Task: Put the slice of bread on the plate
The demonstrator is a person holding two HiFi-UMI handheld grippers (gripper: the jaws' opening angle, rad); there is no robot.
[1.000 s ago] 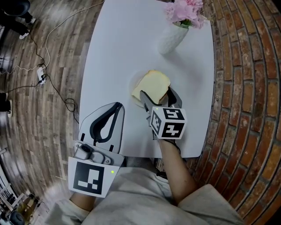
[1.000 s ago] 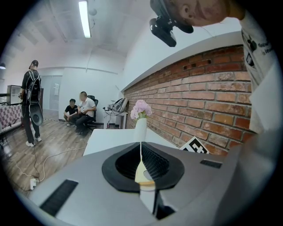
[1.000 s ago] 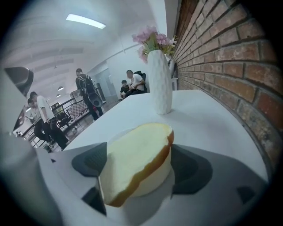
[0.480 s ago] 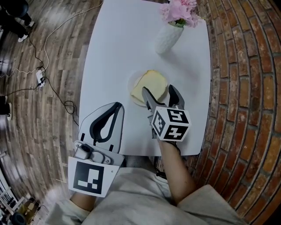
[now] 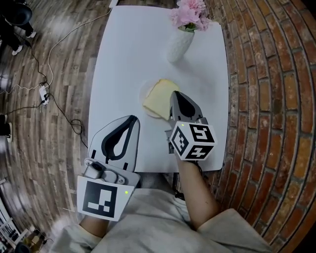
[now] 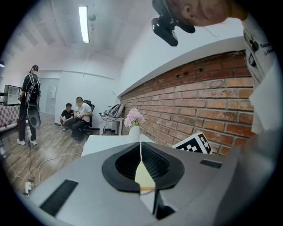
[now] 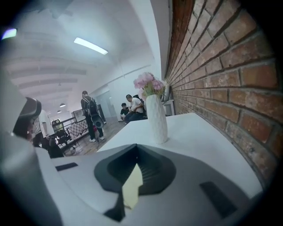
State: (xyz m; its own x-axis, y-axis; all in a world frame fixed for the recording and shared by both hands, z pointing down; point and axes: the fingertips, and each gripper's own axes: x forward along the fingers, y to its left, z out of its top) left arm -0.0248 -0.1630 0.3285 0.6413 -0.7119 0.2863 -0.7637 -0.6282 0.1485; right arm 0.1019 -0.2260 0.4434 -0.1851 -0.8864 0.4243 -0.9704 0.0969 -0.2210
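Observation:
A pale yellow slice of bread (image 5: 157,97) lies flat on a small white plate (image 5: 143,92) in the middle of the white table (image 5: 128,54). My right gripper (image 5: 176,94) hovers over the slice's right edge, its jaws shut with nothing in them. In the right gripper view the jaws (image 7: 136,148) meet at the tip, and the bread (image 7: 131,187) shows through the gap below them. My left gripper (image 5: 133,118) is shut and empty over the table's near left edge, short of the plate. Its closed tips (image 6: 140,144) point toward the vase.
A white ribbed vase (image 5: 178,44) with pink flowers (image 5: 190,12) stands at the table's far end, beyond the plate. A brick wall (image 5: 266,99) runs along the right side. Cables (image 5: 49,84) lie on the wooden floor at left. People (image 6: 75,115) sit and stand in the background.
My right gripper's jaws, open around the bread's near edge before, have closed, and it has lifted off the slice. The bread stays on the plate. The left gripper has hardly moved.

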